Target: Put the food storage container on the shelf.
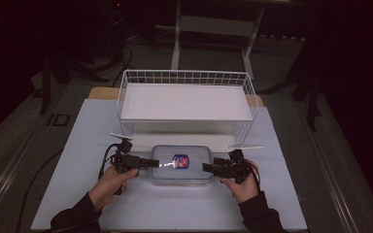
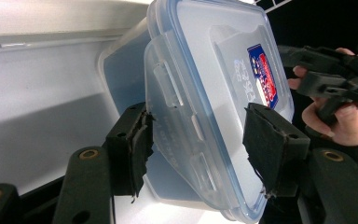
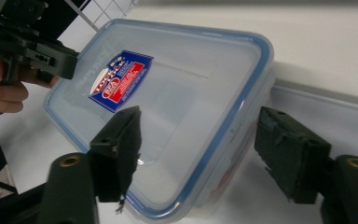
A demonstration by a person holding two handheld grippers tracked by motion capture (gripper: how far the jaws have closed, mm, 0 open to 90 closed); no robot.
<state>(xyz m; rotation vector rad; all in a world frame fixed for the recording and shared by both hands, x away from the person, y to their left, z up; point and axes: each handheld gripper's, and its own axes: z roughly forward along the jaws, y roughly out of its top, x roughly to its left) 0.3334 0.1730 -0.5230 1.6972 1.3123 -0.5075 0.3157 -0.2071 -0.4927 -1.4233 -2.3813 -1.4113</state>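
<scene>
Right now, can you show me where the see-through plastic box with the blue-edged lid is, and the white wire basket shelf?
clear plastic box with blue-edged lid (image 1: 182,165), high view, on the lid's middle.
white wire basket shelf (image 1: 184,103), high view, on its flat white floor.

The storage box is clear plastic with a blue seal running round the edge of its lid, and the lid carries a label in dark blue and red with white lettering. Both the left gripper and the right gripper are black with black padded jaws and brass-coloured rivets at the joints, and the person's sleeves are dark. The wire basket is white with a grid pattern on its sides, and it stands on a pale blue-grey table whose far edge shows a strip of light wood.
</scene>
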